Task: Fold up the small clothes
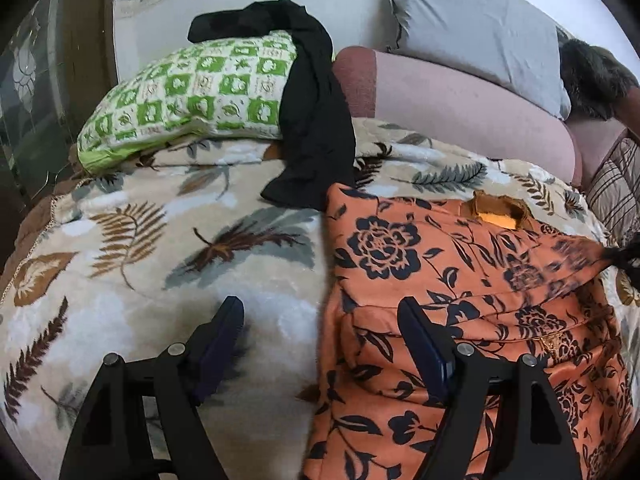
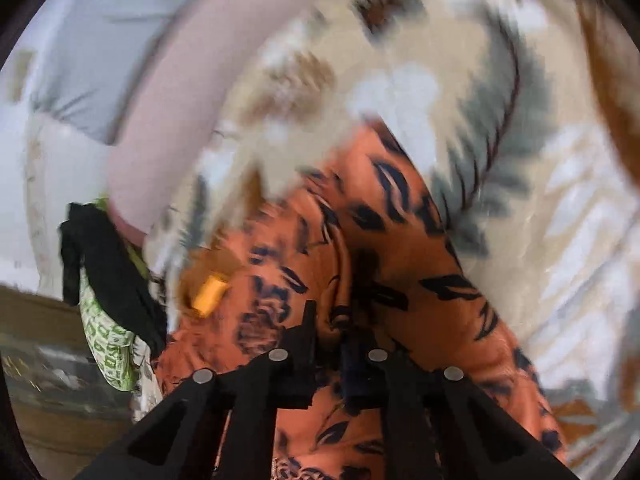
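An orange garment with black flowers (image 1: 460,320) lies partly folded on a leaf-print blanket (image 1: 160,248). My left gripper (image 1: 320,316) is open and empty, its right finger over the garment's left edge. My right gripper (image 2: 334,320) is shut on a fold of the orange garment (image 2: 360,240) and lifts it; that view is motion-blurred. In the left wrist view the right gripper's tip (image 1: 628,258) pulls the garment's right corner. A black garment (image 1: 312,120) drapes over a green checked pillow (image 1: 188,96).
A pink bolster (image 1: 460,112) and a grey pillow (image 1: 472,20) lie behind the blanket against a white wall. A dark furry item (image 1: 592,76) sits far right. A dark wooden door with glass (image 1: 48,80) is at the left.
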A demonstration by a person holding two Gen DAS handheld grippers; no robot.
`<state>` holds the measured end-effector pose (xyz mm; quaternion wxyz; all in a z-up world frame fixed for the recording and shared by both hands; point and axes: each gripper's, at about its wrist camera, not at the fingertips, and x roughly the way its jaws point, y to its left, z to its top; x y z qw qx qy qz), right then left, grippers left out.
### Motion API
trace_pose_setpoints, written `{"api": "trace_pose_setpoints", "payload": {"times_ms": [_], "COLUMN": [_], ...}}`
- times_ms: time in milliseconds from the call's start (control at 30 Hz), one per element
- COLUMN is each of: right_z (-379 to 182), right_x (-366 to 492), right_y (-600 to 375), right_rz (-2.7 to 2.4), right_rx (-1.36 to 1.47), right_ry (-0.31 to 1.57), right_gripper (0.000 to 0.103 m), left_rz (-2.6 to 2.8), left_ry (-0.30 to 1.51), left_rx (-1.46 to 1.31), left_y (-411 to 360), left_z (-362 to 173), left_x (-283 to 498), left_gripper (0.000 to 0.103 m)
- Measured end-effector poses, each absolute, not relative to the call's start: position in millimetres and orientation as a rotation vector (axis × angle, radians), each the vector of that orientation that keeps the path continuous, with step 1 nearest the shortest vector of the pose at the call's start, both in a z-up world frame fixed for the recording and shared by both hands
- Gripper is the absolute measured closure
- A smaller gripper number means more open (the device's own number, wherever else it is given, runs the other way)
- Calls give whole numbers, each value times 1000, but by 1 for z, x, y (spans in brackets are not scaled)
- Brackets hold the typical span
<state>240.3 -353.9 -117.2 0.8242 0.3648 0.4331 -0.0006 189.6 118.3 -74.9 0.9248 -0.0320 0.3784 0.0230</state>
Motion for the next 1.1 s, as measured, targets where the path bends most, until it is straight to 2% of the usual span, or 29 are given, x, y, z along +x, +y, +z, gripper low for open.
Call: {"api": "trace_pose_setpoints", "payload": {"times_ms": [100,200,233,267,333,500,567,600,633,667,700,767,933,1100], "right_z": [-92,-124,-137,-141,-125,-83,-83,-94,-109,-138,-157,-138,-89,-86], "right_x": [210,207,211,212,203,204,215,223,232,241,241,225,164,68], "right_y": [-343,-348,-350,-353,-360,-355,-346,-342,-337,-340,-347,-354,-366,-390], "right_rz": [-19,-27,-26,-51,-19,55,181,229,236,194,173,182,122,61], "right_rx": [658,676,680,676,706,676,687,706,714,716,773,797,611,551], "right_ry": [866,951,1007,1035,941,854,872,902,955,1078,1118,1021,914,950], "right_gripper": [94,89,76,56,41,40,38,35,25,22,26,25,22,22], "left_rz": [67,67,55,49,26,13,49,83,135,140,143,117,102,-9], "left_ry": [755,801,799,796,777,774,860,928,1032,1053,1023,986,898,913], "left_rx": [-78,-112,-117,-111,-84,-28,17,47,92,89,52,14,-52,-179], "left_y": [125,127,124,122,114,95,90,89,90,93,97,102,125,155], "left_z": [-73,-77,-76,-75,-70,-72,-92,-105,-126,-132,-127,-112,-83,-86], "left_x": [186,193,195,196,200,225,244,252,261,261,255,241,168,49], "left_gripper": [23,23,23,23,23,22,21,21,21,20,20,20,20,20]}}
